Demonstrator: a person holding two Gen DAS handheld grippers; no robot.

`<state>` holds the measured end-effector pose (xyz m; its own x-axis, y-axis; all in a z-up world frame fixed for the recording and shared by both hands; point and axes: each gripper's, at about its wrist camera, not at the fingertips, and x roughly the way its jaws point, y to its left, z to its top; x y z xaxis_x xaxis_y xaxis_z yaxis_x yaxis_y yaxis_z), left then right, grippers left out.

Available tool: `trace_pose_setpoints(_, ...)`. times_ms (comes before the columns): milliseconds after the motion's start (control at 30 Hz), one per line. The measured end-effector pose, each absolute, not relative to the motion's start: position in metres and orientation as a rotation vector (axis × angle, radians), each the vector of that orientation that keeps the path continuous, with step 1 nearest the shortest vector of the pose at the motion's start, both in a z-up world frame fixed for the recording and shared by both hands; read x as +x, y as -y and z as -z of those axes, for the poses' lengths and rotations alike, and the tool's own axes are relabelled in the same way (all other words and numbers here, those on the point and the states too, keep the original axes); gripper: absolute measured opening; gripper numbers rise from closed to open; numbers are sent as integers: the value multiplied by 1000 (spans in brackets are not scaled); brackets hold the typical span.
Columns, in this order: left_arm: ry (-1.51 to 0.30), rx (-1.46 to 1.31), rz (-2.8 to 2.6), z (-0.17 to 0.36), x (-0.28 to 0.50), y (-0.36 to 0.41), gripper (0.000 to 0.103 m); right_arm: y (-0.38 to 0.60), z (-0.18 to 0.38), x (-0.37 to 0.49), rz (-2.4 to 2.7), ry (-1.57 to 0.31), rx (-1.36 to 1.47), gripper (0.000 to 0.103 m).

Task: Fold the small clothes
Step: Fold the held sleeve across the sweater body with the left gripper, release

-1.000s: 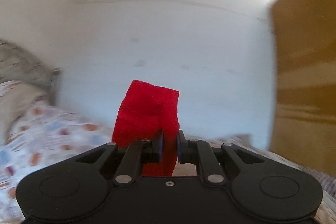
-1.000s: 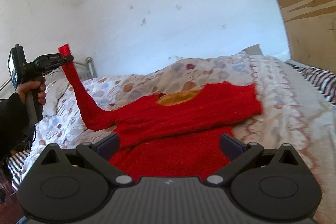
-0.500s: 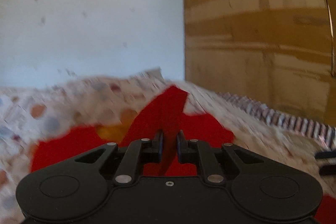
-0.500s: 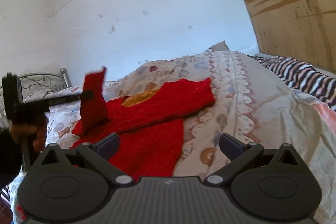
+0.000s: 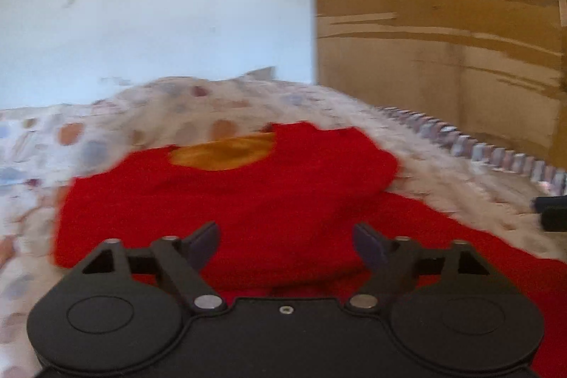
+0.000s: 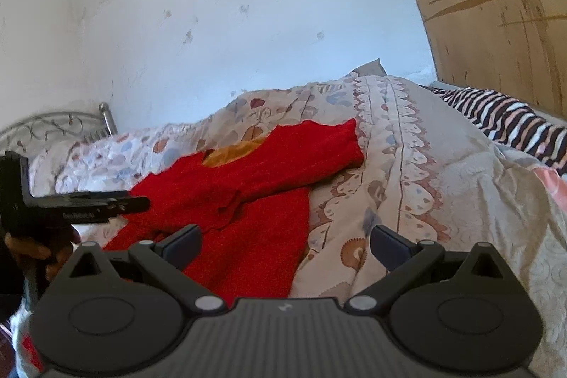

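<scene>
A small red sweater [image 5: 248, 201] with an orange neck lining [image 5: 226, 153] lies on the patterned bedspread [image 5: 170, 108], both sleeves laid across its body. My left gripper [image 5: 285, 241] is open and empty, just above the sweater's near part. In the right wrist view the sweater [image 6: 255, 186] lies left of centre. My right gripper [image 6: 285, 245] is open and empty above the sweater's right edge. The left gripper [image 6: 141, 201] shows at the left there, held by a hand.
A wooden wardrobe [image 5: 439, 41] stands at the right. A striped blanket [image 6: 510, 119] lies at the bed's far right. A metal headboard [image 6: 63, 123] is at the left, against the white wall [image 6: 230, 23]. The right gripper's tip [image 5: 549, 211] shows at the right edge.
My left gripper carried the red sleeve down across the sweater's body, then opened and let it go. The right gripper stayed open and shifted a little.
</scene>
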<state>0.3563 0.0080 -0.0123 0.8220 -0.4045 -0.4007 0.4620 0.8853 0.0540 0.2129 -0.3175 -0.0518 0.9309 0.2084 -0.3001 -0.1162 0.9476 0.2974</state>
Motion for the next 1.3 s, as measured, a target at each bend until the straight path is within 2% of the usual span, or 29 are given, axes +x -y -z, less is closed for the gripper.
trace_pose_setpoints(133,-439,121,182,7,375,-44,102,308,43,232,-146,-381,174,103)
trace_pose_setpoints(300,-537,54,-43,17,414,-105,102,290,36,283,-130,-488,86,103)
trace_pose_setpoints(500,-536,-21,-60,24,460,-154,100,250,37,337,-197,-516,-11,103)
trace_pose_setpoints(567,-553,-91,-44,26,474,-169,94,239,38,350,-220,-515,-43,103)
trace_pose_setpoints(633,-572,-186,-15,30,488,-181,83,229,38,359,-223,-509,-82,103)
trace_pose_setpoints(767,-605,-350,90,37,500,-195,68,217,47,369,-214,-525,-142,103)
trace_pose_setpoints(800,-613,-355,109,38,500,-194,51,217,49,369,-214,-532,-143,103)
trace_pose_setpoints(833,-627,-359,134,37,502,-192,25,219,51,369,-214,-535,-141,103)
trace_pose_setpoints(900,-631,-351,116,32,500,-187,16,223,53,367,-208,-541,-125,103)
trace_pose_setpoints(1033,-591,-257,-45,17,490,-168,6,231,53,364,-198,-544,-96,103)
trace_pose_setpoints(1167,-616,-173,-87,24,495,-151,5,232,53,359,-195,-546,-100,103)
trace_pose_setpoints(1233,-600,-176,-95,25,493,-150,10,234,51,354,-192,-533,-97,103)
trace_pose_setpoints(1300,-596,-172,-95,23,488,-149,23,238,46,346,-190,-518,-84,103)
